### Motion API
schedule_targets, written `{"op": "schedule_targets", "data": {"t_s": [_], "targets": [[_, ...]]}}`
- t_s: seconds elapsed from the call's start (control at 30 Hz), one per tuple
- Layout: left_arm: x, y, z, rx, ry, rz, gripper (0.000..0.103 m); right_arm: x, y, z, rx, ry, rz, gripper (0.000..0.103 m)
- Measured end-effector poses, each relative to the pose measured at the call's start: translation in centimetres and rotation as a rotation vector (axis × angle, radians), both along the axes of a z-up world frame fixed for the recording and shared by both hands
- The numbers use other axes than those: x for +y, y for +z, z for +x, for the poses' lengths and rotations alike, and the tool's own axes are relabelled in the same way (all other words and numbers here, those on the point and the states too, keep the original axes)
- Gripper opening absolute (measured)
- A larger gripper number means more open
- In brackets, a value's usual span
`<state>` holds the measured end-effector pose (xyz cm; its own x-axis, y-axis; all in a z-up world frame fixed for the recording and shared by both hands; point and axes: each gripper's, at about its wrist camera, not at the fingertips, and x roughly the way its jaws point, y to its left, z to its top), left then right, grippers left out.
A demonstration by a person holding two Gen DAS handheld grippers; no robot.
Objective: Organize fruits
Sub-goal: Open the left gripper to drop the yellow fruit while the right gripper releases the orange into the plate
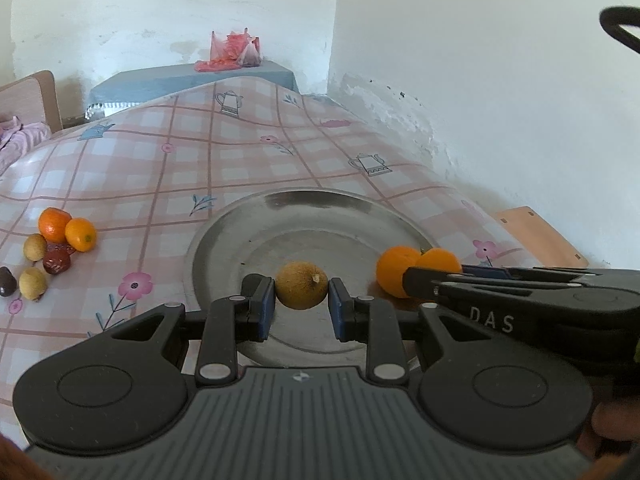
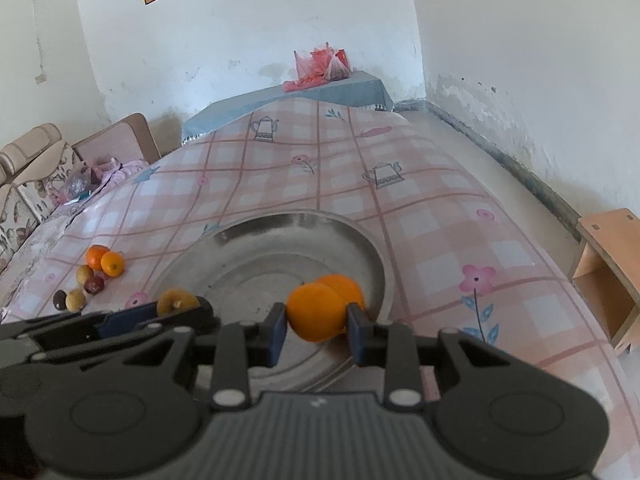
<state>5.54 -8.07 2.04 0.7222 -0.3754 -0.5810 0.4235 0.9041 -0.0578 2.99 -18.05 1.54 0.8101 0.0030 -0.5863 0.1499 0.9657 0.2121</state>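
Note:
My left gripper [image 1: 301,298] holds a brown-yellow round fruit [image 1: 301,285] between its blue pads, over the near part of a round metal plate [image 1: 320,204]. My right gripper [image 2: 316,324] is shut on an orange [image 2: 314,312], with a second orange [image 2: 344,286] lying just behind it in the plate [image 2: 304,220]. The right gripper shows in the left wrist view at the right, by the two oranges [image 1: 396,268]. A pile of several fruits, oranges and small brown and dark ones [image 1: 52,248], lies on the cloth left of the plate; it also shows in the right wrist view [image 2: 94,276].
The table has a pink checked cloth [image 1: 240,152]. A blue-covered surface with red plastic bags [image 1: 236,52] stands at the far end. A wooden stool [image 2: 608,272] stands on the floor at the right. A sofa with cloth [image 2: 44,176] is at the left.

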Motion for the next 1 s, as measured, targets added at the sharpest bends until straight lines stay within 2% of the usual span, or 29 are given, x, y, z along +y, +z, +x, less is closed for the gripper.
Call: {"op": "schedule_targets", "data": {"t_s": [0.4,0.5,0.63,1.0], "targets": [[0.0,-0.6,0.5,0.013,-0.002,0.003,0.032,-0.1,-0.8,0.5,0.018,0.001,0.007,0.031],[0.0,-0.5,0.4,0.005,0.006,0.002,0.039,-0.1,-0.7,0.4,0.012,-0.001,0.005,0.031],[0.4,-0.2,0.3,-0.004,0.023,-0.008,0.057,-0.2,-0.4,0.2,0.000,-0.013,0.014,0.032],[2.2,1.1,-0.5,-0.032,0.063,-0.005,0.065,1.4,0.8,-0.1,-0.026,0.023,0.003,0.033]]}}
